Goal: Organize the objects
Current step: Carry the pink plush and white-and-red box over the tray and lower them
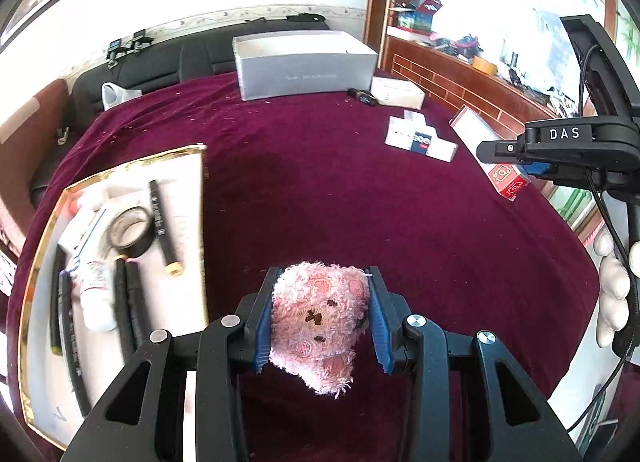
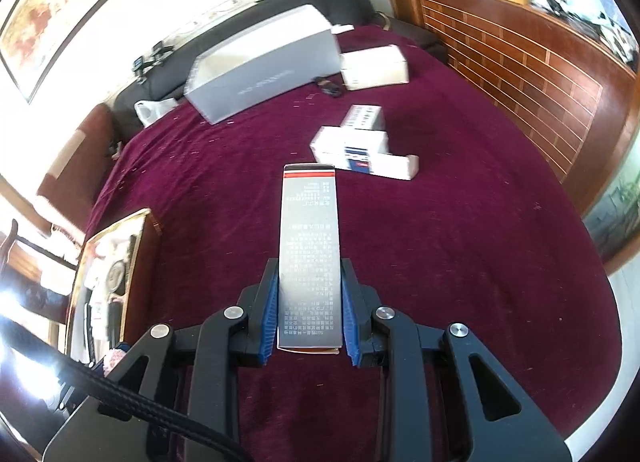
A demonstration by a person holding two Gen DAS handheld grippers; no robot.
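My left gripper (image 1: pixel 320 282) is shut on a pink fluffy toy (image 1: pixel 318 320) and holds it above the maroon cloth, just right of a gold-rimmed tray (image 1: pixel 200 198). The tray holds a black tape roll (image 1: pixel 130 232), dark pens (image 1: pixel 162 224) and a white tube (image 1: pixel 94 296). My right gripper (image 2: pixel 308 274) is shut on a long grey box with a red band (image 2: pixel 310 250), held above the cloth. The right gripper also shows in the left wrist view (image 1: pixel 516 160) at the right, with the box's red end (image 1: pixel 506 180) below it.
A large grey open box (image 1: pixel 304 64) stands at the far edge of the table, a white box (image 1: pixel 398 92) beside it. Small white and blue cartons (image 1: pixel 420 140) lie on the cloth (image 1: pixel 320 190) at the right. A wooden sill with clutter (image 1: pixel 460 58) runs along the right.
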